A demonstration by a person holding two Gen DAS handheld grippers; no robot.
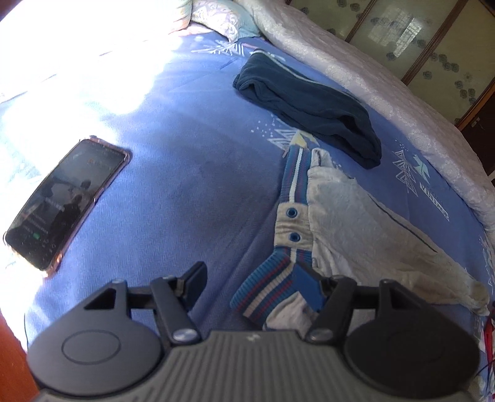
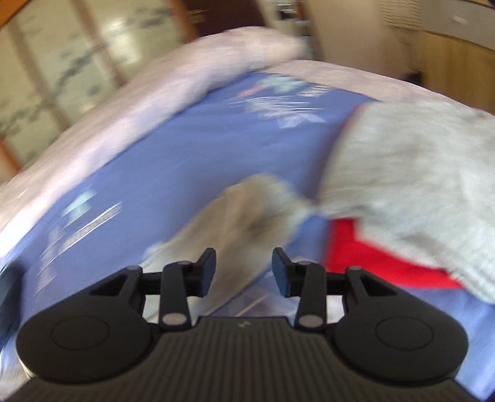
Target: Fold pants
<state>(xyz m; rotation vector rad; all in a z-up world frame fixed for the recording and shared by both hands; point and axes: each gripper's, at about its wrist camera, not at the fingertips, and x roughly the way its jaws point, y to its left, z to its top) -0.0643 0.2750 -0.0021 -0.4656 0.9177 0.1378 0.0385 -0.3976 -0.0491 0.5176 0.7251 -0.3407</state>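
Grey pants (image 1: 365, 222) with a blue striped waistband (image 1: 294, 191) lie on the blue bedsheet (image 1: 185, 185). My left gripper (image 1: 260, 284) is open over the waistband's near end, its right finger (image 1: 312, 290) touching the folded-over band. In the blurred right wrist view, my right gripper (image 2: 244, 269) is open and empty above a grey pant leg (image 2: 235, 216). A grey and red garment (image 2: 411, 185) lies to its right.
A phone (image 1: 65, 201) lies on the sheet at left. A folded dark navy garment (image 1: 309, 105) sits farther back. A pale quilt (image 1: 386, 80) runs along the bed's far side, with pillows (image 1: 216, 15) at the head and cabinet doors (image 1: 433, 40) beyond.
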